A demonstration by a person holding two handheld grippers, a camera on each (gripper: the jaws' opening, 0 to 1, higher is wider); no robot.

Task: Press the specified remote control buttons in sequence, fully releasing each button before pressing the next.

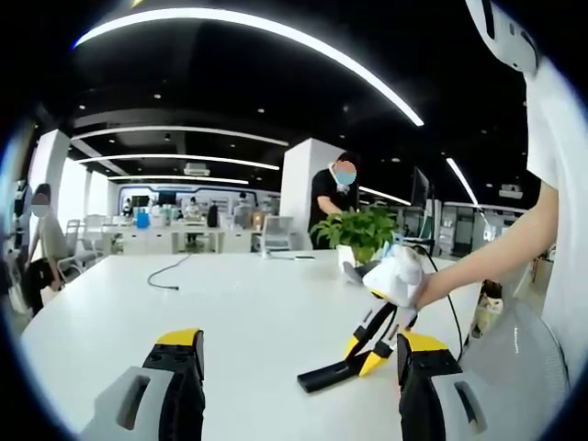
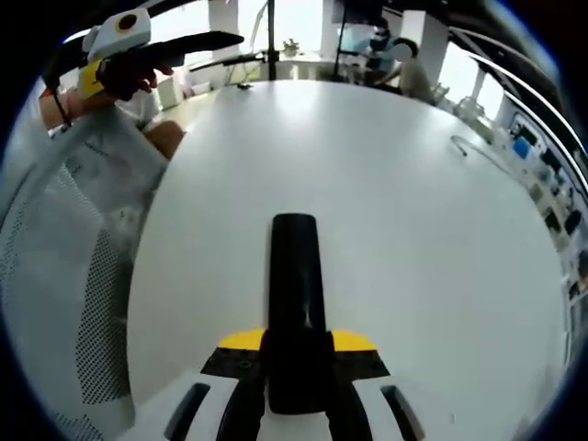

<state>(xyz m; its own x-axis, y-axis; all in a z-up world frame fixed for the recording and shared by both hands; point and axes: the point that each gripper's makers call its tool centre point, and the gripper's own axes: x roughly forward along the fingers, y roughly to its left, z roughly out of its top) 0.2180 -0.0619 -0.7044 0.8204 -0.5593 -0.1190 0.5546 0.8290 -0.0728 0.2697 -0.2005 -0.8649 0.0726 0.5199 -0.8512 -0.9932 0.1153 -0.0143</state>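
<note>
A slim black remote control (image 2: 294, 276) lies on the white table (image 2: 413, 230), its near end between the yellow-tipped jaws of my right gripper (image 2: 296, 342), which is shut on it. In the left gripper view the same remote (image 1: 326, 375) rests flat on the table (image 1: 230, 294), with the right gripper (image 1: 366, 354) slanting down onto its right end from a gloved hand (image 1: 395, 280). My left gripper (image 1: 301, 342) is held wide open above the table, nothing between its jaws. It also shows at the upper left of the right gripper view (image 2: 216, 41), raised in a hand.
A potted plant (image 1: 358, 230) stands on the table behind the gloved hand. A thin cable (image 1: 170, 274) lies at the far left of the table. A mesh chair (image 2: 64, 257) sits by the table's edge. A person (image 1: 331, 197) stands beyond the table.
</note>
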